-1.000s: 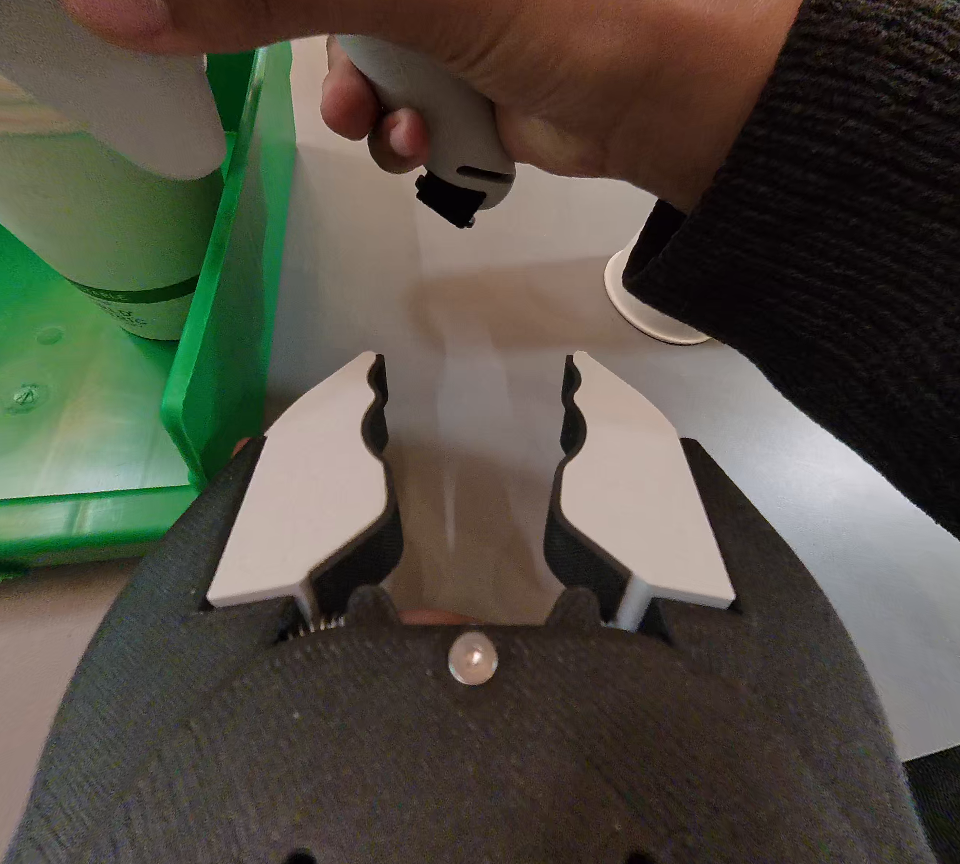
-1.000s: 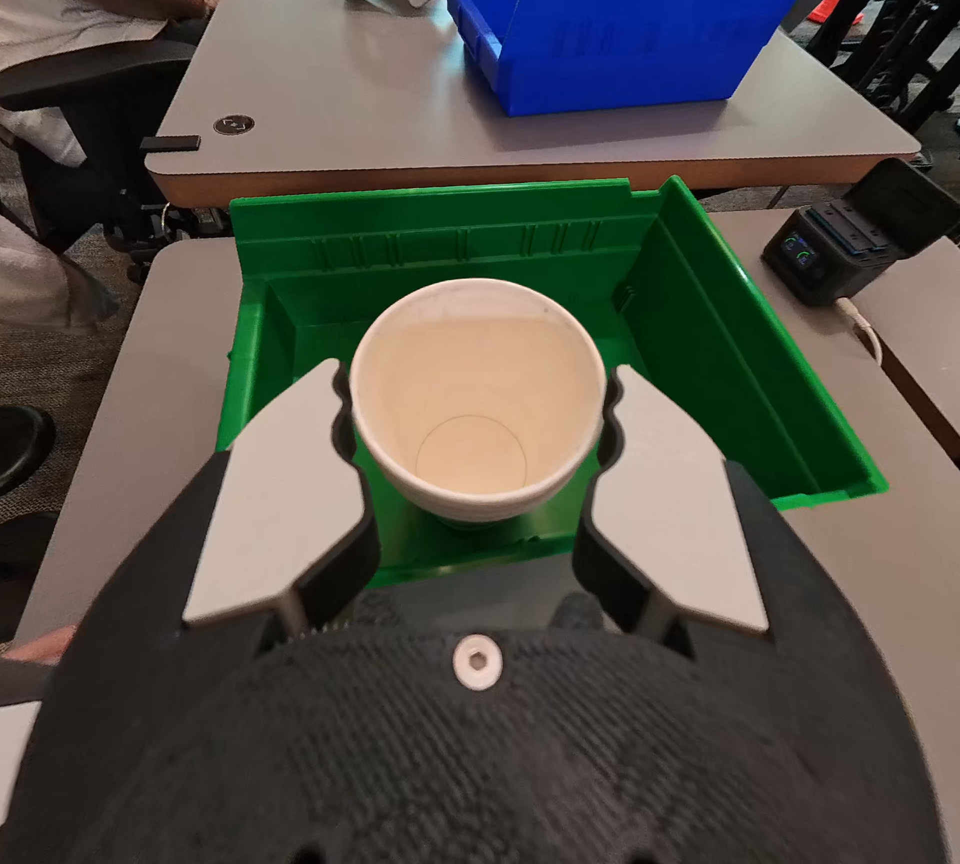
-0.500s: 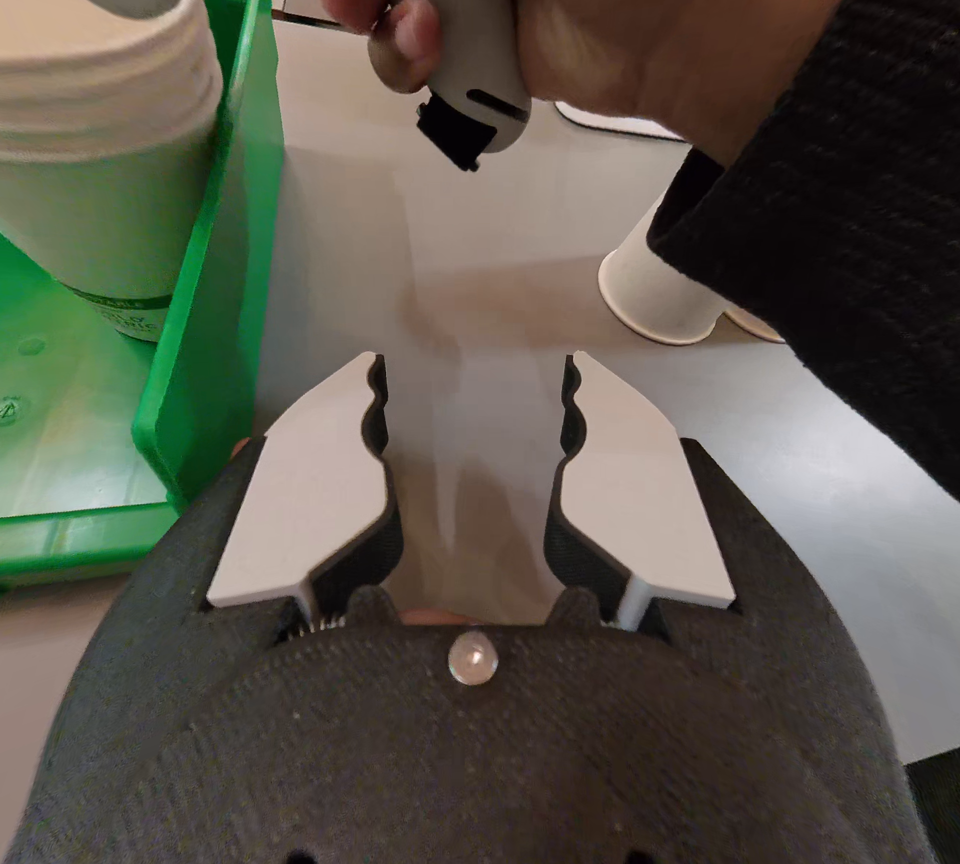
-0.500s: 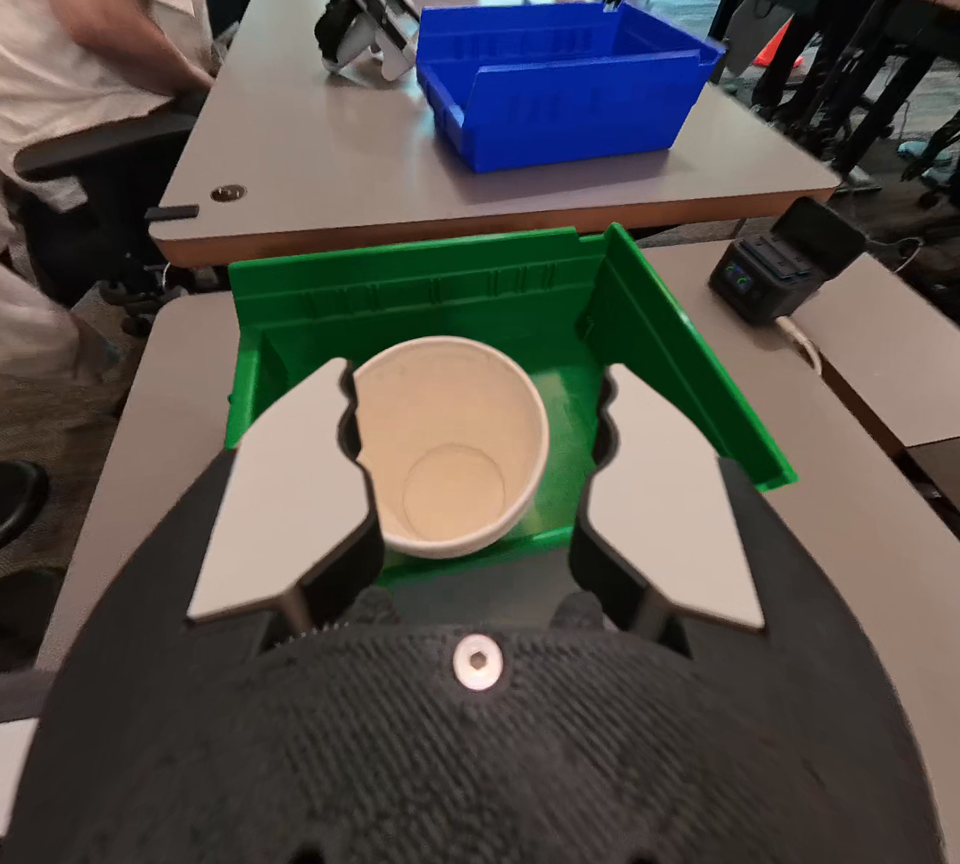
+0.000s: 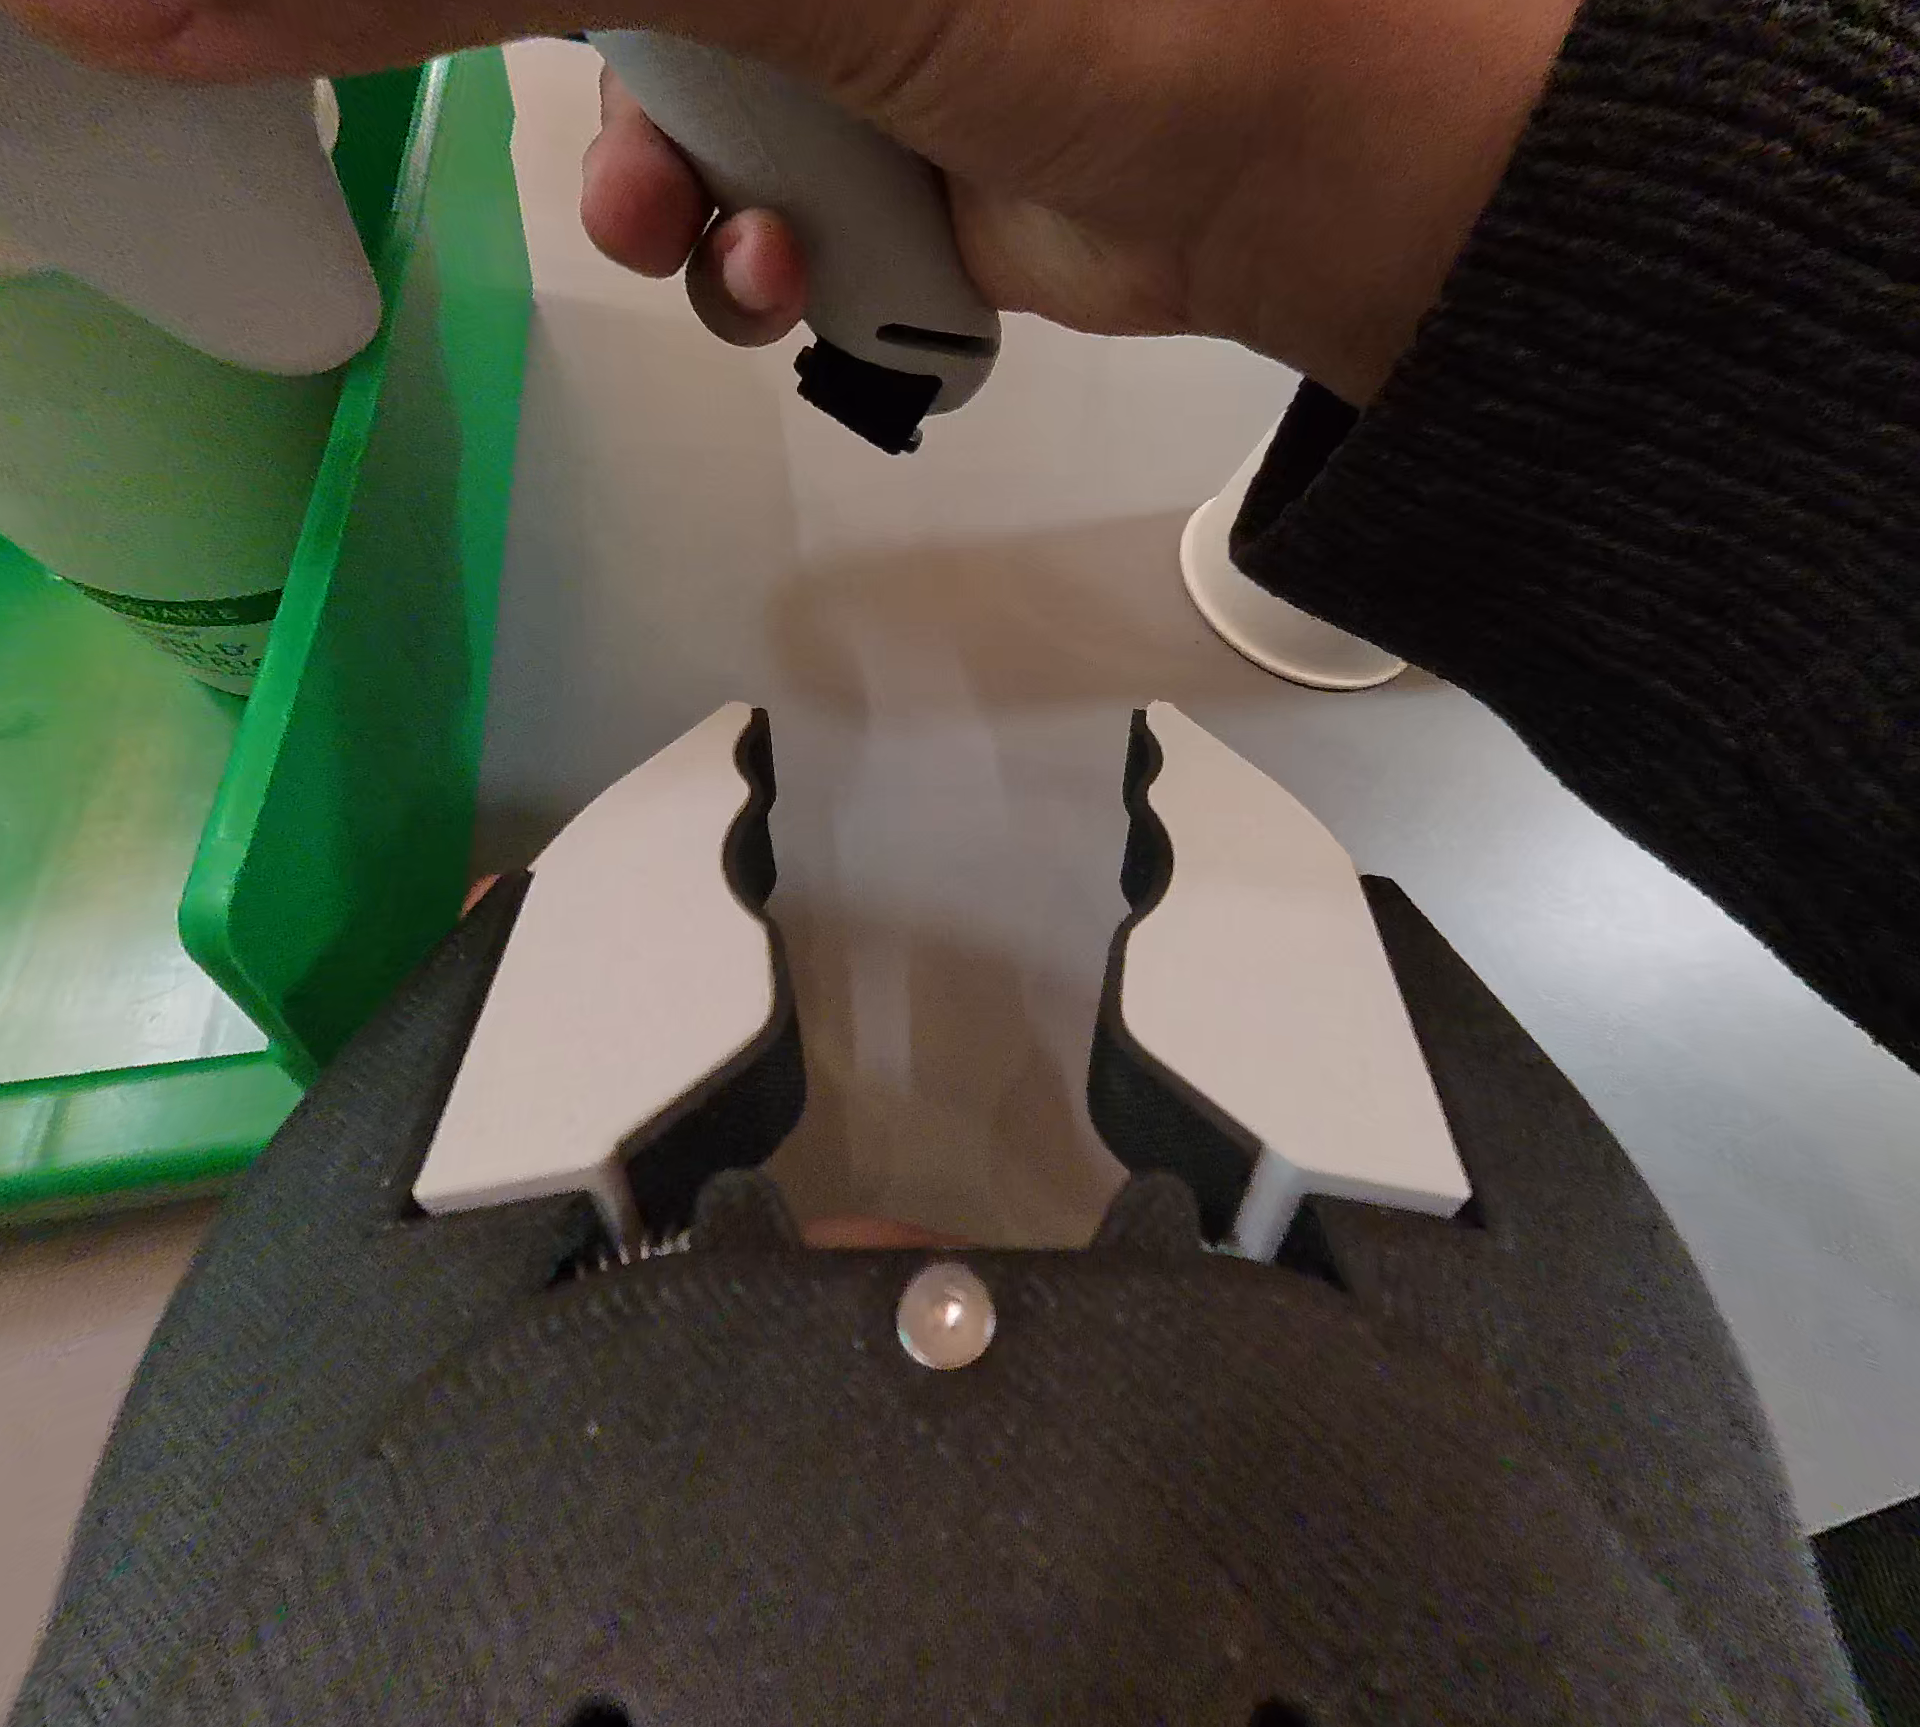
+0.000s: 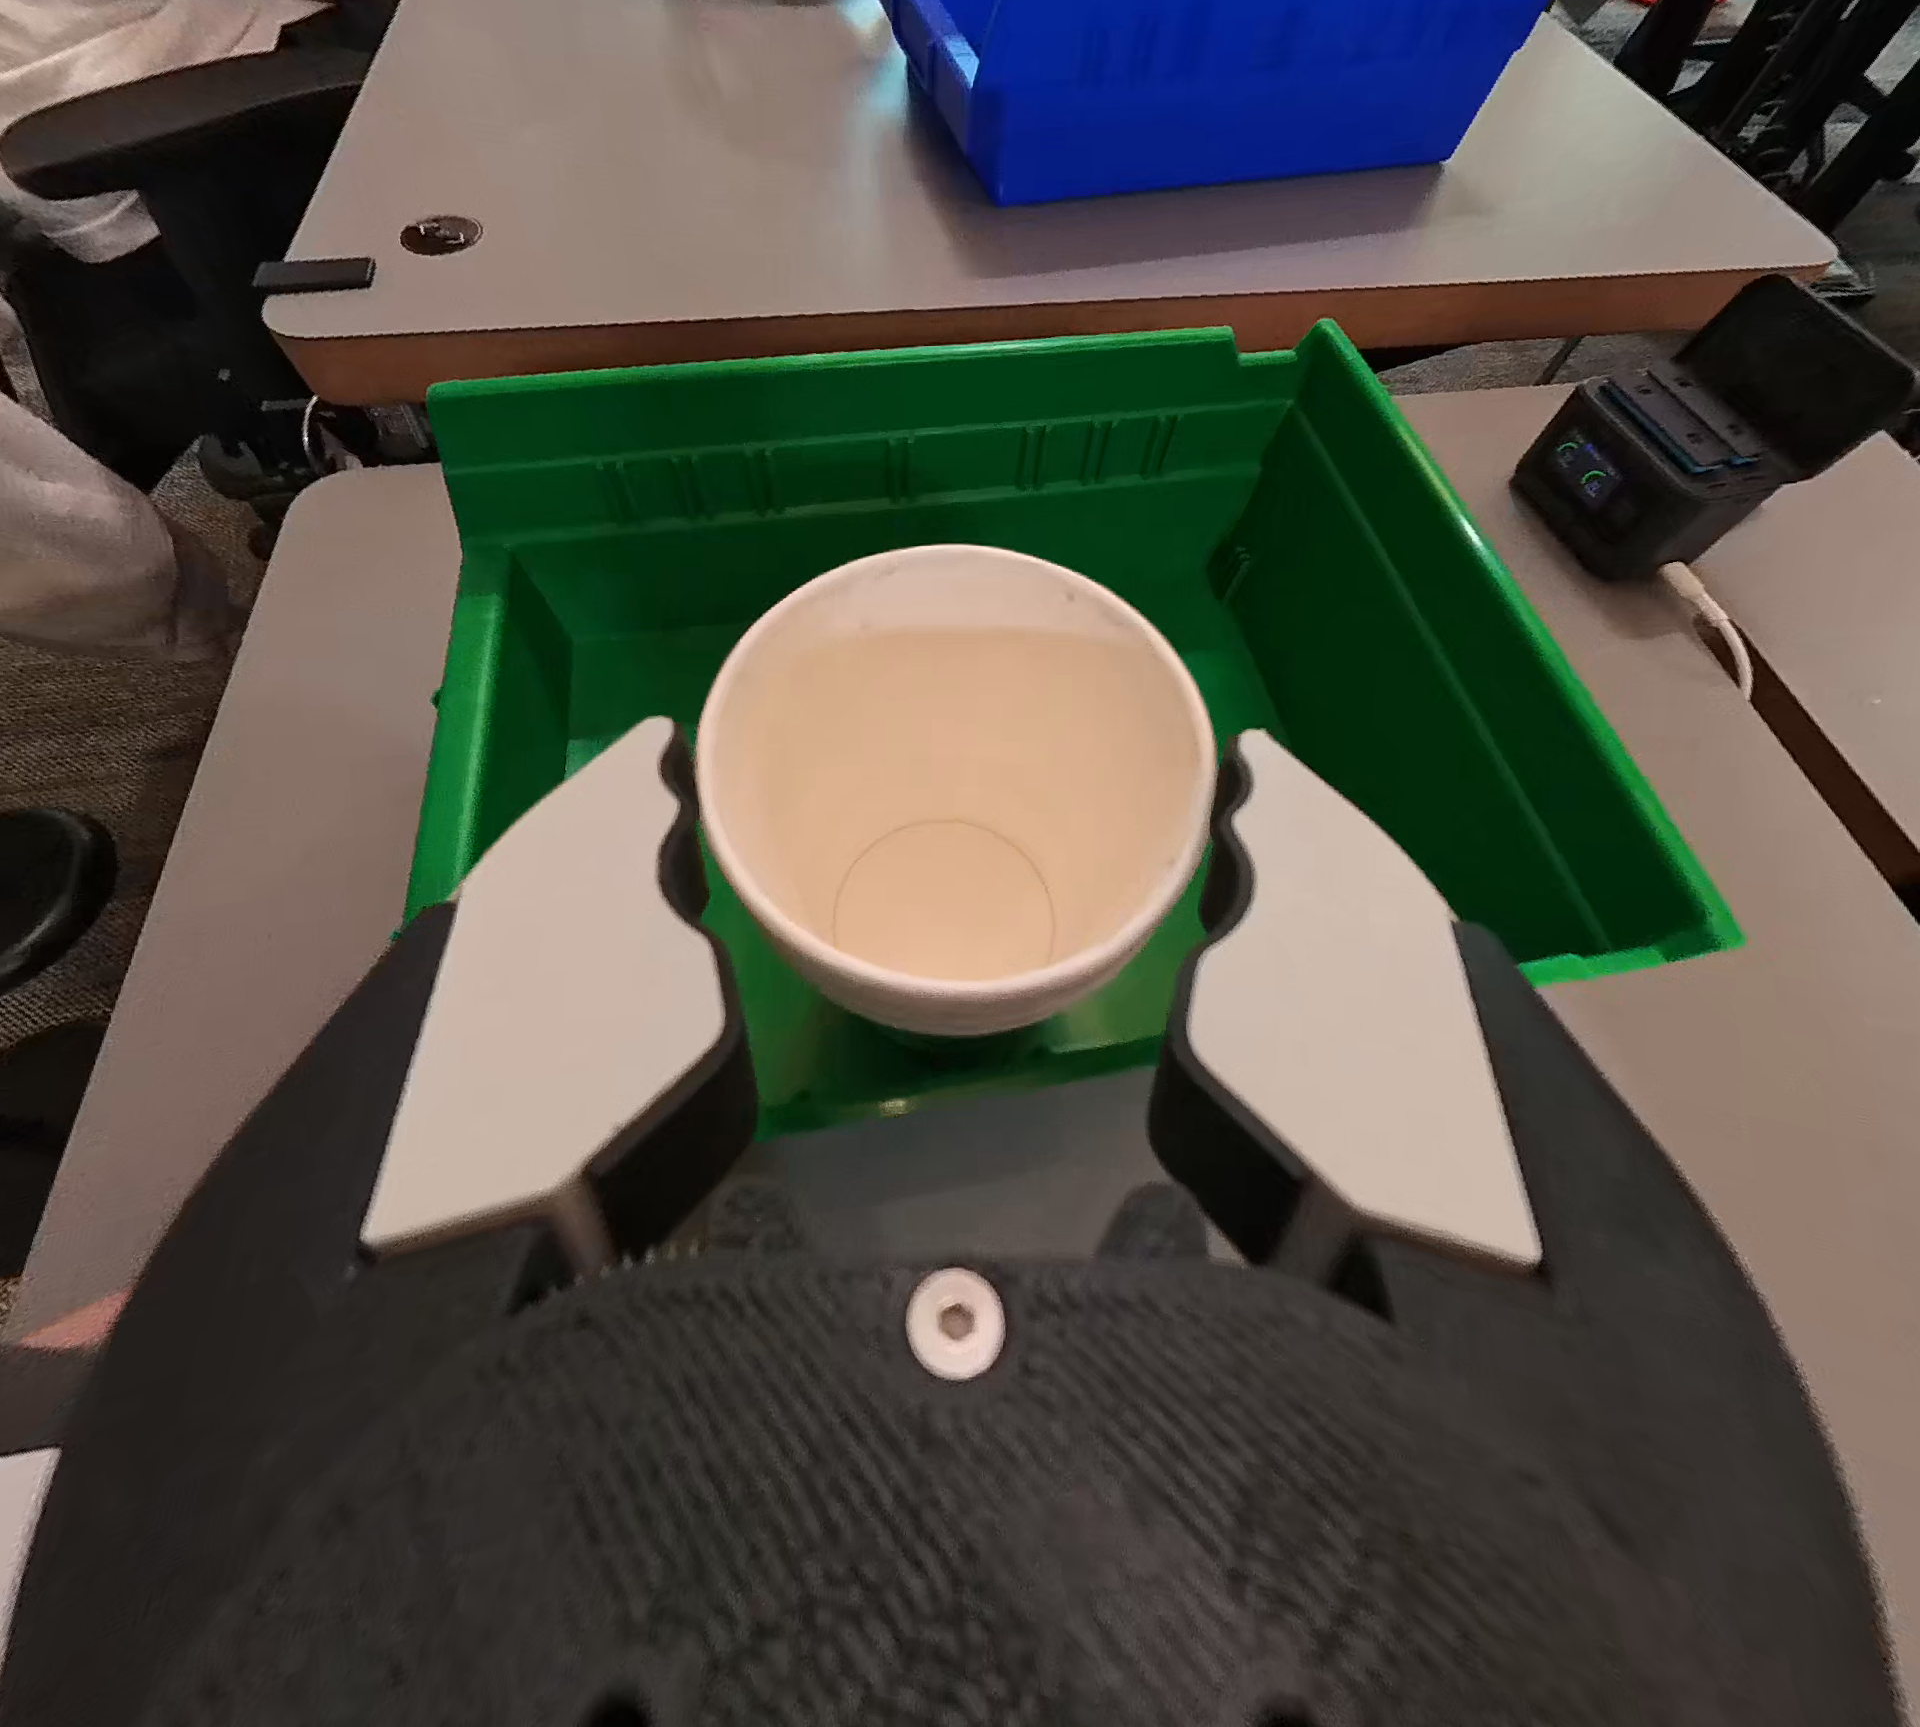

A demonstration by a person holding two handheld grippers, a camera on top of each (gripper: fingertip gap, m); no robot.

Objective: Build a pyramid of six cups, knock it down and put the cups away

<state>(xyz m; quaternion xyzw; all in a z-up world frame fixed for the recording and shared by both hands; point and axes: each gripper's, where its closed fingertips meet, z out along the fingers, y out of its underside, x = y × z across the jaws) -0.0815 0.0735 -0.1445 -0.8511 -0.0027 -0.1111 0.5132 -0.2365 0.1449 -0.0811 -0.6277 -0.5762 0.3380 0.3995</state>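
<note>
**A:** Grey plastic fingers, spread wide: the right gripper (image 6: 945, 794) stands over the stack of white paper cups (image 6: 935, 908), one pad on each side of the top rim. Is it squeezing?

**B:** I judge not. The jaws look fully open, and I cannot tell whether the pads touch the rim at all. The stack stands upright on the floor of the green bin (image 6: 831, 451), toward its near wall.

**A:** Is that a sound place to hold it?

**B:** I think so. Nested rims are the stiffest part of thin paper, and the pads sit level and centred. A hard or lopsided squeeze would likely dent the cup.

**A:** And the left gripper (image 5: 951, 742)?

**B:** Open and empty, over the grey table (image 5: 1039, 534) just beside the bin wall. A hand (image 5: 935, 15) in a dark knit sleeve (image 5: 1662, 327) holds the other gripper's handle above it, and a second white cup (image 5: 1278, 628) stands rim-down behind the sleeve.

**A:** Any writing?

**B:** A green band (image 5: 197, 628) with small print rings the stack near its base. The small black device (image 6: 1662, 472) to the right shows green marks on its screen. The blue bin (image 6: 1195, 67) on the far table bears none that I can see.
</note>
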